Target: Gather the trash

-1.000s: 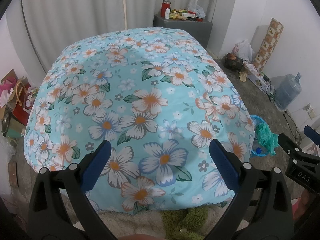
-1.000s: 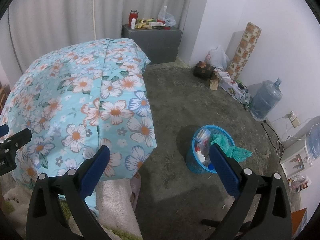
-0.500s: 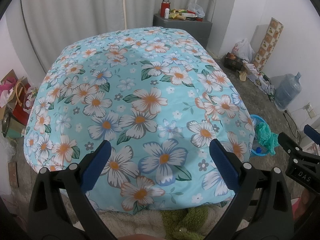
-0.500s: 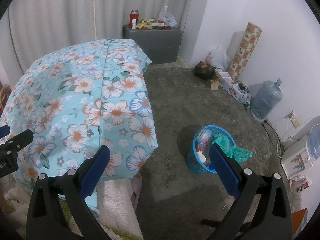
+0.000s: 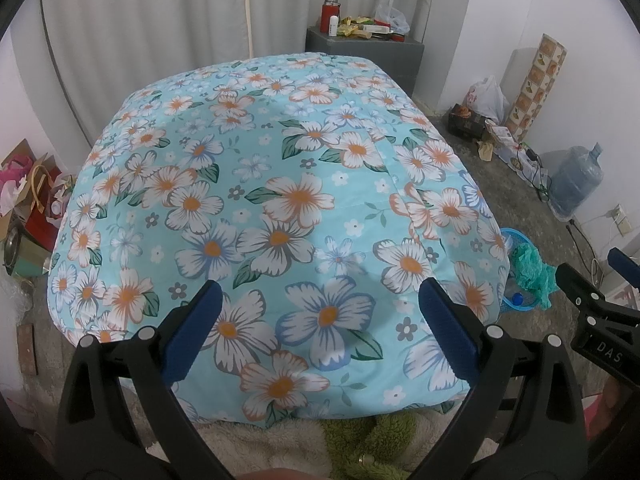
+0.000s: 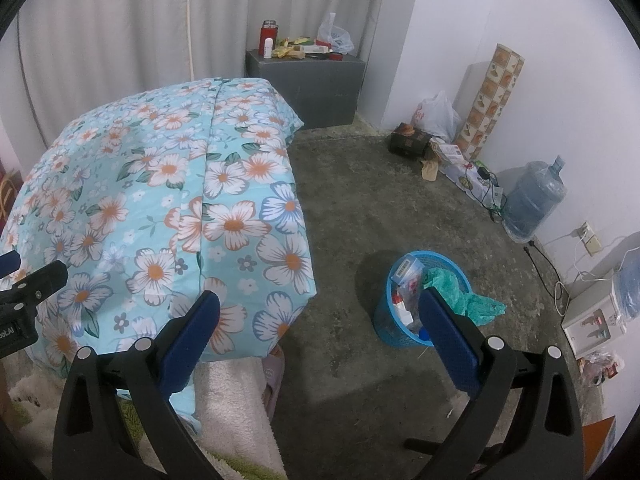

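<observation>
So I'm holding both tongs up over the near end of the bed right now. My left gripper (image 5: 320, 312) is hanging wide open above the light blue floral quilt (image 5: 280, 200), gripping nothing, and my right gripper (image 6: 320, 320) is gaping just as wide, also empty, pointing out past the quilt's right edge toward the bare grey concrete floor (image 6: 380, 200).

The round blue plastic mesh waste basket (image 6: 388, 328) is sitting on that floor, right of the bed, already stuffed with wrappers, and a crumpled green plastic bag (image 6: 472, 300) is spilling over its far-right rim. I'm guessing it's parked there so it's reachable from the bedside.

There's plenty of open floor between the bed edge and the basket. Far right along the wall it's getting cluttered: a big clear-blue water jug (image 6: 536, 200), cables, boxes. A grey cabinet (image 6: 316, 84) in the far corner has more bits on top, probably trash candidates.
</observation>
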The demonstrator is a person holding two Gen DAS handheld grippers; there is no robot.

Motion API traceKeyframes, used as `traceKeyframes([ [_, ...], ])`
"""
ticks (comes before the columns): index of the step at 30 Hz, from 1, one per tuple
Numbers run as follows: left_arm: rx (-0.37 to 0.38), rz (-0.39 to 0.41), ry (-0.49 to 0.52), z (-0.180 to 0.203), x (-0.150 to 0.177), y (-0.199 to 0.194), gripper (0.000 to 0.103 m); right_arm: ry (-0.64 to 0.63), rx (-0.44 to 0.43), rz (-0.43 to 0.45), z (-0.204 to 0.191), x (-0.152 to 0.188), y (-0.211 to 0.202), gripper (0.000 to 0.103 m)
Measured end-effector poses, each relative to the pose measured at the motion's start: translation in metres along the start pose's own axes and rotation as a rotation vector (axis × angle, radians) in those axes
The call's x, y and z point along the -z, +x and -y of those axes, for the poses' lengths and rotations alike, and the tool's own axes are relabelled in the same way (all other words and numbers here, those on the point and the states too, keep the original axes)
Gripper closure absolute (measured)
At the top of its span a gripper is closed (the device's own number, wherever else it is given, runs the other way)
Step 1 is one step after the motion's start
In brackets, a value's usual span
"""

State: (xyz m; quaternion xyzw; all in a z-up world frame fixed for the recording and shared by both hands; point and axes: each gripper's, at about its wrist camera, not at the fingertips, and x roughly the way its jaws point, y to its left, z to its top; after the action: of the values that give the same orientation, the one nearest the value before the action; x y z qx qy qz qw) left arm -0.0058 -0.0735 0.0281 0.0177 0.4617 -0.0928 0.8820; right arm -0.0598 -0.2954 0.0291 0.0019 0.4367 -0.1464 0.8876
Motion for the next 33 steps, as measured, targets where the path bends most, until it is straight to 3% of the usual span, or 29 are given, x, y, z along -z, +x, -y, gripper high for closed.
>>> traceKeyframes([
  [33, 0.003, -0.005, -0.003, 0.0, -0.0019, -0.0001, 0.009, 0.0, 0.0, 0.001, 0.0, -0.0001, 0.0001, 0.006],
])
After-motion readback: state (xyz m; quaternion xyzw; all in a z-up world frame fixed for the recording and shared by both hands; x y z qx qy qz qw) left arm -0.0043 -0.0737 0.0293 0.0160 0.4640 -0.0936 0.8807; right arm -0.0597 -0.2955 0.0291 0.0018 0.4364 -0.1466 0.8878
